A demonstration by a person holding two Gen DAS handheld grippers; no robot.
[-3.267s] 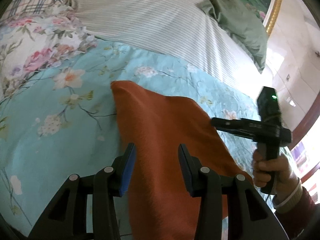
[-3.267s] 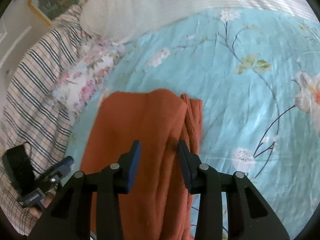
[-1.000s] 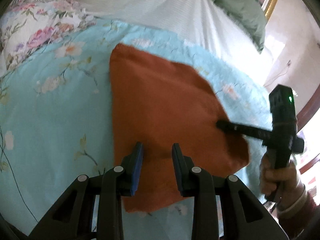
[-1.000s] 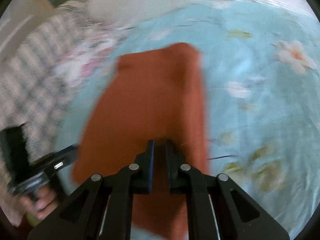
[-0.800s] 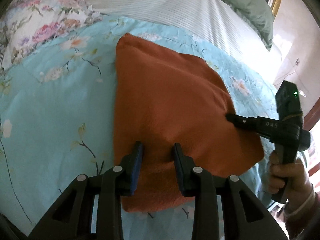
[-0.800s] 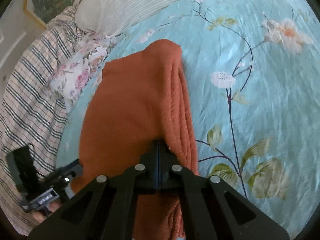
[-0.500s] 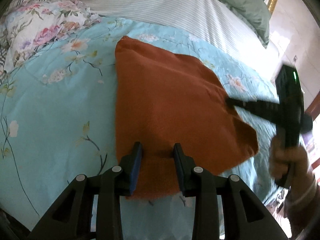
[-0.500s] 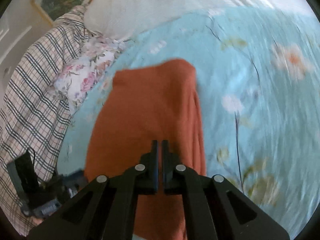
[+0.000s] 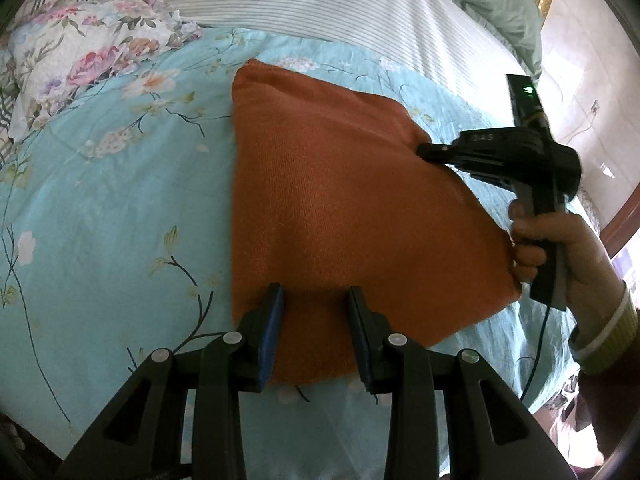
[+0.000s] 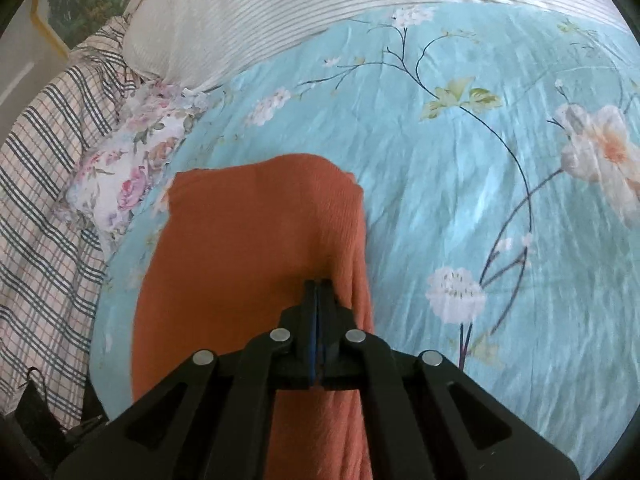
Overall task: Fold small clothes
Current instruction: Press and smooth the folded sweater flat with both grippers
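A folded rust-orange garment (image 9: pixel 340 208) lies flat on the light blue floral bedspread (image 9: pixel 100 208). My left gripper (image 9: pixel 316 308) is open, its blue-padded fingers straddling the garment's near edge. In the left wrist view my right gripper (image 9: pixel 424 149) is at the garment's right edge, jaws together. In the right wrist view the right gripper (image 10: pixel 319 286) is shut over the orange garment (image 10: pixel 248 248) near its layered right edge; whether cloth is pinched between the pads does not show.
A white striped pillow (image 9: pixel 360 4) and a green pillow (image 9: pixel 492 4) lie at the head of the bed. A pink floral pillow (image 9: pixel 80 52) and a plaid cloth (image 10: pixel 44 184) lie to one side. The bed's edge and the wall (image 9: pixel 580 92) are on the right.
The right gripper went from open to shut over the garment's right edge. The left gripper narrowed but stays open at the near edge. The garment lies flatter and more squared.
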